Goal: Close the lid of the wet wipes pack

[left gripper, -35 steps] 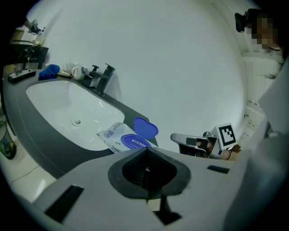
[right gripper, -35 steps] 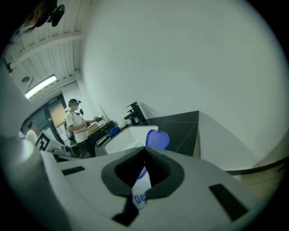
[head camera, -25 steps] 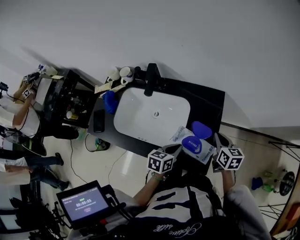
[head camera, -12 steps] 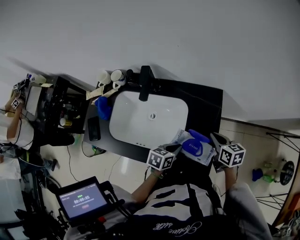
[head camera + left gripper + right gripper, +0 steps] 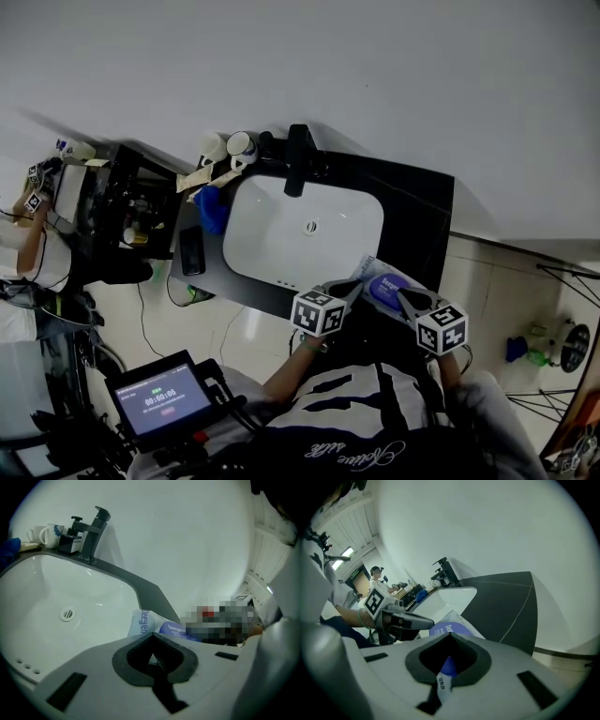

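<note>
The wet wipes pack [image 5: 367, 272], white with a blue lid [image 5: 384, 286], lies at the front edge of the black counter [image 5: 417, 220], right of the basin. The lid lies down flat on the pack. My left gripper [image 5: 354, 287] is shut at the pack's left edge and seems to pinch it. My right gripper [image 5: 401, 294] is shut and rests over the lid from the right. In the left gripper view the pack [image 5: 143, 623] shows just beyond the left gripper [image 5: 152, 638]. In the right gripper view blue lid [image 5: 440, 630] shows past the right gripper [image 5: 449, 638], and a white printed strip sits in its seam.
A white basin [image 5: 300, 225] with a dark tap [image 5: 300, 159] fills the counter's middle. Two mugs [image 5: 234, 145], a blue cloth [image 5: 216, 208] and a dark phone [image 5: 192, 250] are at its left. A screen [image 5: 164, 403] stands at the lower left.
The blue lid, upright a second ago, has swung down onto the pack. My right gripper moved left over it. The left gripper stayed at the pack's edge.
</note>
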`<state>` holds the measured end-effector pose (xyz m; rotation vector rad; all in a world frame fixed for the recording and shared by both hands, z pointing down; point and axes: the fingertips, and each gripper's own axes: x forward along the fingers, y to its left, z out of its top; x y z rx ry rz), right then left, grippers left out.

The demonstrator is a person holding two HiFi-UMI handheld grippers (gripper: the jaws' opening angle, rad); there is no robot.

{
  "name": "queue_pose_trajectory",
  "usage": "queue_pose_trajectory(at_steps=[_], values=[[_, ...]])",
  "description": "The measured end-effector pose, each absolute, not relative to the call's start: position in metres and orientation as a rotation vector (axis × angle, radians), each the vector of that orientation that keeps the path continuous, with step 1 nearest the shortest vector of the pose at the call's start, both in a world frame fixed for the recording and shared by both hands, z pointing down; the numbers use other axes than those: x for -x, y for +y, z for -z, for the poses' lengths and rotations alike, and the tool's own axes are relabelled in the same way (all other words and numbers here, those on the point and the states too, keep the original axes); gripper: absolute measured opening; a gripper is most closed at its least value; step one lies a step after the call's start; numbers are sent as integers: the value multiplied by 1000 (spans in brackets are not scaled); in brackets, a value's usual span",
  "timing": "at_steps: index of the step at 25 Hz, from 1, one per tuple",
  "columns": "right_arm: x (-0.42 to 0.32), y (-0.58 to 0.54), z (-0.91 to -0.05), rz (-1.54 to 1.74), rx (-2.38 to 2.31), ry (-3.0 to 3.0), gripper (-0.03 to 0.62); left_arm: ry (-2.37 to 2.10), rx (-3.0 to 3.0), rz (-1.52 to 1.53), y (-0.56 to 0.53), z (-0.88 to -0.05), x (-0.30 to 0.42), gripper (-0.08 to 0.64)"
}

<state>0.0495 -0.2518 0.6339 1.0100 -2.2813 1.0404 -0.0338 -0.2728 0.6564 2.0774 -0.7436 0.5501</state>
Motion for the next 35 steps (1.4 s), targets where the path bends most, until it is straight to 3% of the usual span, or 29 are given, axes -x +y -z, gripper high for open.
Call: queue_pose_trajectory(at_steps=[8, 23, 29, 35], values=[[-49, -236, -643, -880, -940, -2181, -2, -757, -2107, -528, -263, -639, 19, 1], [-31, -250, -652, -950, -909, -2178, -2, -833, -2131, -464, -275, -627, 25, 0], [-48, -237, -618, -937, -957, -2328, -2, -915, -2150, -421, -247, -608, 12, 1], [-77, -212, -581, -933, -991, -2456, -2, -1075, -2181, -189, -217, -563, -11, 0]])
